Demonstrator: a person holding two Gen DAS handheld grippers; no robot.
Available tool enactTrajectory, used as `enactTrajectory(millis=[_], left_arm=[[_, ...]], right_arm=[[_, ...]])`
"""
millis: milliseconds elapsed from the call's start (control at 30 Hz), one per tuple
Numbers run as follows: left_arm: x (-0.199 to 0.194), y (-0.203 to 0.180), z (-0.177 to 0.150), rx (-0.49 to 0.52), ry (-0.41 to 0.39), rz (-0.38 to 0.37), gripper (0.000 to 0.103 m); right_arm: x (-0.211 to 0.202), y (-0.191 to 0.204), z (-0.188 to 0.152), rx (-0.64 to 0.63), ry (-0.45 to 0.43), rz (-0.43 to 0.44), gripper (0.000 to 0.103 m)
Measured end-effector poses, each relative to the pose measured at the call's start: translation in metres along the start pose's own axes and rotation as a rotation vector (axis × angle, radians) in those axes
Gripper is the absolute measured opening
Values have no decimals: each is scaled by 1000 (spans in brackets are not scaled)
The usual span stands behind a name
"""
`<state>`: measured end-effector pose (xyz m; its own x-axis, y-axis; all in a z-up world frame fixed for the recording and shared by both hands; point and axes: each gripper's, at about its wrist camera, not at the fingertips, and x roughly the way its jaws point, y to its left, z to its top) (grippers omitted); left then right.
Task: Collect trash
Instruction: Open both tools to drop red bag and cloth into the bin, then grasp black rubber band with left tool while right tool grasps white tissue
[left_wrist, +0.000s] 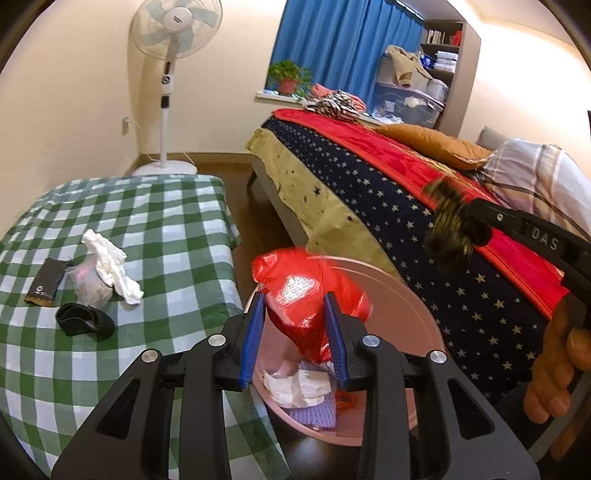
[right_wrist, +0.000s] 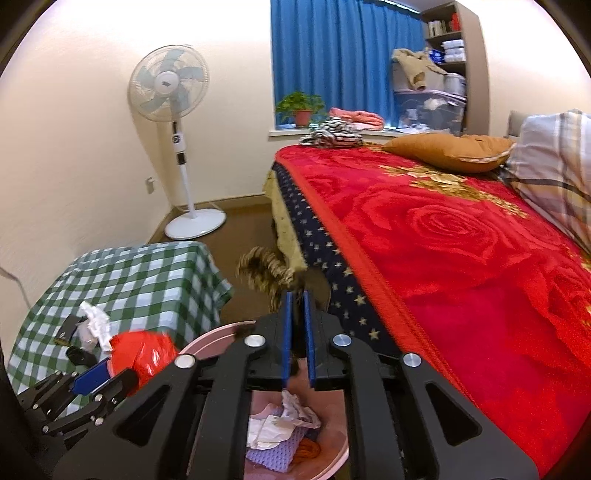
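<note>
My left gripper (left_wrist: 295, 299) holds a red plastic bag (left_wrist: 310, 295) between its blue pads, above the pink bin (left_wrist: 402, 295); the bag also shows in the right wrist view (right_wrist: 144, 350). My right gripper (right_wrist: 297, 295) is shut on a brown furry piece of trash (right_wrist: 266, 269), held above the pink bin (right_wrist: 214, 338); it shows in the left wrist view (left_wrist: 448, 229) too. The bin holds white paper (left_wrist: 295, 386), a purple knit piece (right_wrist: 269, 448) and something orange. White crumpled tissue (left_wrist: 110, 264) lies on the green checked table (left_wrist: 147, 221).
On the table also lie a clear bag (left_wrist: 90, 282), a dark packet (left_wrist: 46, 282) and a black band (left_wrist: 85, 319). A bed with a red blanket (right_wrist: 461, 240) is on the right. A standing fan (left_wrist: 173, 74) is by the far wall.
</note>
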<state>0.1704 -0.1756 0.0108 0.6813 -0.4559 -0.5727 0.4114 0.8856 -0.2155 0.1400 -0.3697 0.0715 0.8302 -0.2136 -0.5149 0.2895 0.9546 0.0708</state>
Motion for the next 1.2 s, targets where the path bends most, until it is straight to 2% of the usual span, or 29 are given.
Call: enactTrajectory(millis=[33, 67, 100, 533, 733, 1000, 1200], left_arm=[[-1, 1, -1, 0, 4, -5, 35], [-3, 1, -1, 0, 2, -4, 39], [-4, 2, -1, -1, 0, -1, 40], [-45, 31, -5, -38, -41, 25, 40], [-58, 53, -12, -70, -62, 56, 38], [-64, 94, -25, -131, -88, 128, 29], [-63, 133, -32, -198, -101, 211, 28]], right_arm=[[-1, -1, 0, 4, -4, -2, 28], [-2, -1, 0, 5, -11, -8, 38], [-3, 0, 0, 3, -17, -11, 42], [-18, 15, -3, -43, -57, 31, 42], [-14, 34, -10, -73, -27, 79, 42], [-4, 64, -16, -71, 1, 195, 41], [12, 90, -20, -58, 14, 266, 39]])
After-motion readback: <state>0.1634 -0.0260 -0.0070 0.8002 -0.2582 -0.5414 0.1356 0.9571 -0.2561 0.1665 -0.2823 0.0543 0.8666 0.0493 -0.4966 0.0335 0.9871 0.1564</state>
